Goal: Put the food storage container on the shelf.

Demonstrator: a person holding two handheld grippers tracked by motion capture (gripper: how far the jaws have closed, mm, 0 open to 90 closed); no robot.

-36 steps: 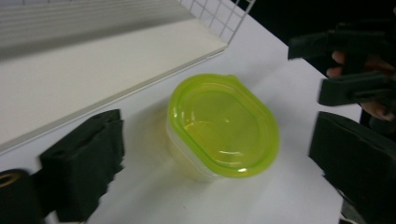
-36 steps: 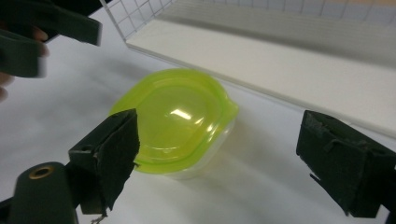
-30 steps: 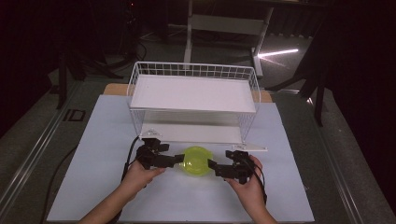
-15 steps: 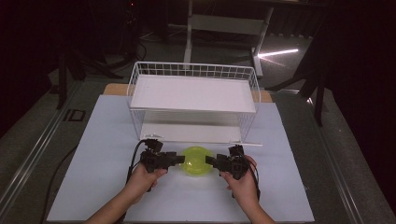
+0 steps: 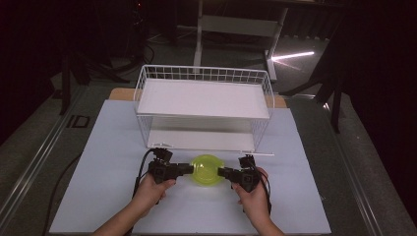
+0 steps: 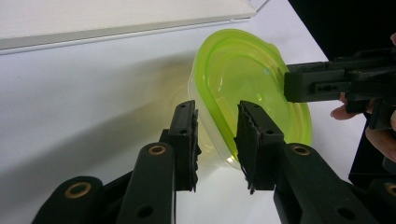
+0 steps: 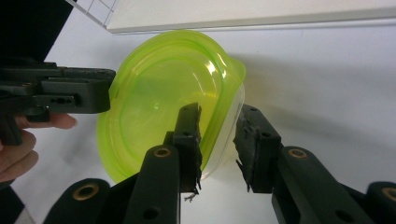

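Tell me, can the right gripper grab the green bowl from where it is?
Probably yes. The right gripper already has its open jaws on either side of the green bowl rim, one inside and one outside, with nothing between them. Closing should pinch it.

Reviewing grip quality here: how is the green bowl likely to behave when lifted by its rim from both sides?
The green bowl looks thin, translucent plastic, so probably light and a bit flexible. Its glossy rim may slip between the left gripper and right gripper pads. It appears empty, so tipping should spill nothing.

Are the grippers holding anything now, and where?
Both straddle the green bowl rim, left gripper and right gripper on opposite sides; firm clamping cannot be told.
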